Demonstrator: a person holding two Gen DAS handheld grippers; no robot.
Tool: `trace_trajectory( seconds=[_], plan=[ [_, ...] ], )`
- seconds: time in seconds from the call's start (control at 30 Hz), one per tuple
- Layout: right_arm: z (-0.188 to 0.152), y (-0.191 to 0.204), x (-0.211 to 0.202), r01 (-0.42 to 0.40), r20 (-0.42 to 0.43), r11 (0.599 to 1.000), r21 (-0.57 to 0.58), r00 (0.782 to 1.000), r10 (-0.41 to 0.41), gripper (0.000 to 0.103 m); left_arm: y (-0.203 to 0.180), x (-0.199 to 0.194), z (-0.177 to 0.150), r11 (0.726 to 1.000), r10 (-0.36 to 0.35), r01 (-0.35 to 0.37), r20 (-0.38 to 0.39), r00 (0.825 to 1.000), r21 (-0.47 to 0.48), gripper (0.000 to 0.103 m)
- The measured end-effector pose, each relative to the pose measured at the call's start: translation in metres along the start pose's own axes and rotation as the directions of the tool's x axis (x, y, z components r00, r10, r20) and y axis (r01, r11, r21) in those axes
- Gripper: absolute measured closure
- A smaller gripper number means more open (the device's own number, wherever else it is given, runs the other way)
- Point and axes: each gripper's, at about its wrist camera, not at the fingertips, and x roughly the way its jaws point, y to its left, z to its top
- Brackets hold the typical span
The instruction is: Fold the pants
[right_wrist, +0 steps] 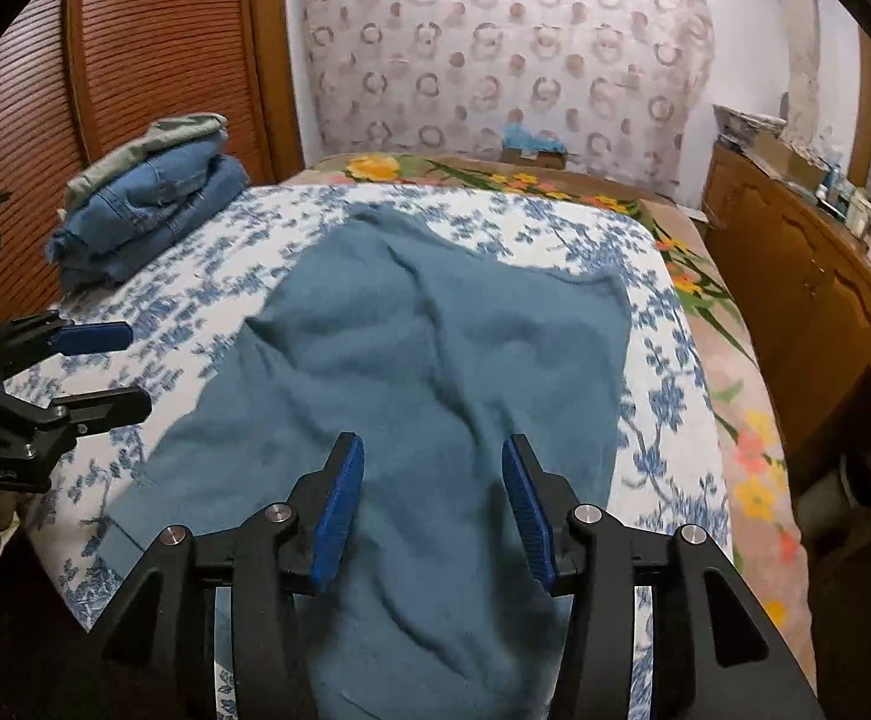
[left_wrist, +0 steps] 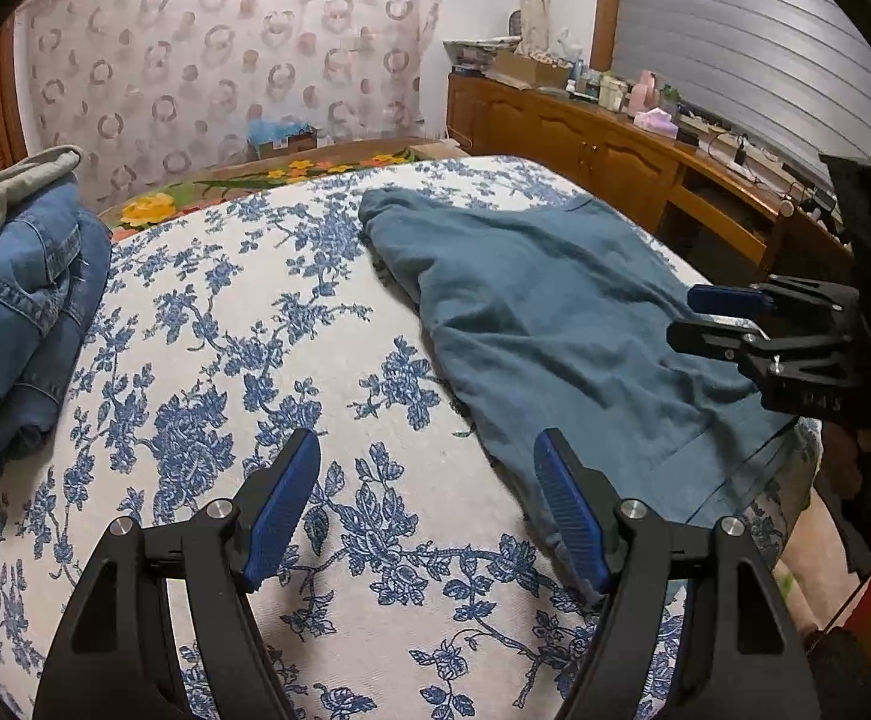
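Both open jaws above teal pants [right_wrist: 435, 348] on bed [right_wrist: 645, 264].

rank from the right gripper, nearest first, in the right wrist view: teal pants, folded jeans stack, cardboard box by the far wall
1. teal pants, right under the open right gripper.
2. folded jeans stack, far left on the bed.
3. cardboard box, beyond the bed's far end.

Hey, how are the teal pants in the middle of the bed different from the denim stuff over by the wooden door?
The teal pants lie spread out and rumpled in one layer; the denim garments sit folded in a stack with a grey-green piece on top. The pants are plain soft cloth; the denim shows seams and stitching. The pants lie under the open right gripper; the stack lies far from both grippers. Both rest on the floral bedspread.
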Motion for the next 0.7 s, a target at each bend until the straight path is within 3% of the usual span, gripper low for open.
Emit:
trace_trajectory(
  seconds=[0.2,0.33,0.4,0.47,0.7],
  plan=[
    [-0.009,-0.005,0.012,0.054,-0.067,0.998,0.029,0.996,-0.052,0.052,-0.001,0.007,-0.003,1.000,0.000,0.000,-0.026,1.000,0.003,0.028],
    [-0.010,0.002,0.009,0.076,-0.045,0.997,0.021,0.996,-0.075,0.048,-0.003,0.007,-0.005,1.000,-0.007,0.007,-0.033,0.999,0.005,0.028],
    [-0.011,0.005,0.013,0.046,-0.040,0.998,0.034,0.998,-0.044,0.035,-0.004,0.003,-0.007,1.000,-0.014,0.014,-0.030,0.999,0.009,0.028],
    [-0.012,0.007,0.014,0.024,-0.038,0.999,0.026,0.999,-0.023,0.030,-0.006,-0.002,-0.012,1.000,-0.019,0.020,-0.029,0.999,0.017,0.028],
    [-0.012,0.013,0.020,0.032,-0.044,0.999,0.018,0.999,-0.031,0.025,-0.005,-0.016,-0.028,0.999,-0.034,0.035,-0.033,0.999,0.017,0.028]
  ],
)
